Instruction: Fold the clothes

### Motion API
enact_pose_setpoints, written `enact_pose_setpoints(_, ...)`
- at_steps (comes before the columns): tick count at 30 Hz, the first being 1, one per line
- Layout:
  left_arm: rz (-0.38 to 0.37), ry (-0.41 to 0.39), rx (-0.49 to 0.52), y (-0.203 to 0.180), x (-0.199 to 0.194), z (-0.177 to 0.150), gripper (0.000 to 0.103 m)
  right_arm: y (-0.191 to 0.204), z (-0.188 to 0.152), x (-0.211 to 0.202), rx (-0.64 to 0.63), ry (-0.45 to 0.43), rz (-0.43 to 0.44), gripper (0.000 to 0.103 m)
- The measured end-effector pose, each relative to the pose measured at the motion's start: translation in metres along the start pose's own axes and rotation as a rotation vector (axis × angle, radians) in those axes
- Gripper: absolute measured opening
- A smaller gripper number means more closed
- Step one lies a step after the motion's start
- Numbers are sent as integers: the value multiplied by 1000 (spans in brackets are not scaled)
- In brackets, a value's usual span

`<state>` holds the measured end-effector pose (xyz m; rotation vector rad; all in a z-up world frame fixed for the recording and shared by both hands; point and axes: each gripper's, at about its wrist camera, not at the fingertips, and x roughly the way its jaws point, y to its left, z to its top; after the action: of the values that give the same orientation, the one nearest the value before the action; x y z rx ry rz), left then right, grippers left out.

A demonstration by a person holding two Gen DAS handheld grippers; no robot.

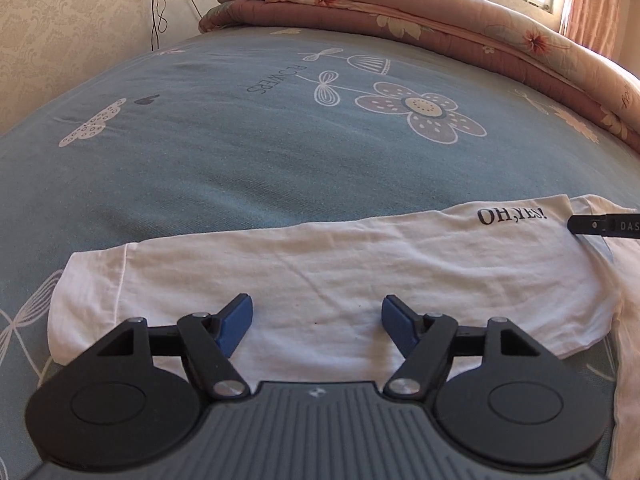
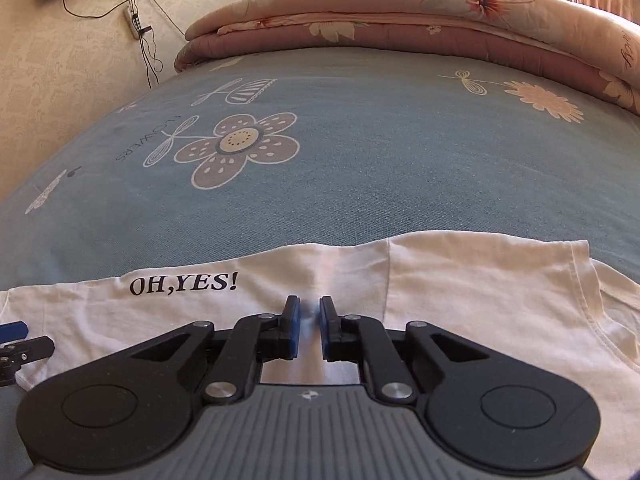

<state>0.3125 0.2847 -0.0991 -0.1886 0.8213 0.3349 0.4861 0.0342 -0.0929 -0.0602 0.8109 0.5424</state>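
White t-shirt (image 1: 320, 264) sits half-folded across the lower frame on the bed (image 1: 240, 152). Left gripper (image 1: 316, 320) gapes wide above it; right gripper (image 2: 309, 322) is nearly closed, pinching a fabric ridge. Next fold probably needs the left grabbing too.

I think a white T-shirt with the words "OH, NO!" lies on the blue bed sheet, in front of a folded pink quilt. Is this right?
Not quite. The print on the white T-shirt reads "OH,YES!", as the right wrist view shows clearly. The rest holds: it lies on the blue bed sheet, in front of the folded pink quilt.
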Motion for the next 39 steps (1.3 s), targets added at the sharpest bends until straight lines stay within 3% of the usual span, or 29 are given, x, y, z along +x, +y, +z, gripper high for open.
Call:
enact_pose_setpoints(8, 14, -4, -11, 3, 1, 1, 76, 3, 29, 17, 13, -8, -26, 14)
enact_pose_setpoints(11, 25, -10, -20, 6, -1, 3, 76, 9, 24, -5, 24, -22, 38, 17)
enact_pose_setpoints(15, 43, -18, -42, 12, -3, 3, 76, 32, 9, -9, -47, 53, 89, 21)
enact_pose_setpoints(18, 86, 2, -45, 16, 3, 2, 79, 44, 6, 4, -107, 48, 57, 24)
enact_pose_setpoints(21, 122, 3, -60, 23, 2, 3, 80, 44, 19, 14, -61, 18, -1, 24)
enact_pose_setpoints(24, 161, -4, -62, 29, -3, 4, 80, 58, 23, 4, -55, 23, 74, 27)
enact_pose_setpoints(28, 156, 27, -66, 38, -1, -1, 81, 98, 13, 1, -164, 72, 138, 30)
enact_pose_setpoints(30, 140, 30, -67, 42, -2, -3, 84, 115, 9, 12, -204, 96, 133, 30)
enact_pose_setpoints(33, 120, 34, -80, 48, -3, -4, 84, 127, 12, 34, -231, 52, 92, 30)
enact_pose_setpoints(36, 124, 29, -85, 50, -5, -3, 84, 127, 27, 46, -144, 41, 68, 31)
enact_pose_setpoints(39, 137, -2, -100, 53, -13, -1, 84, 131, 27, 30, -128, 24, 94, 31)
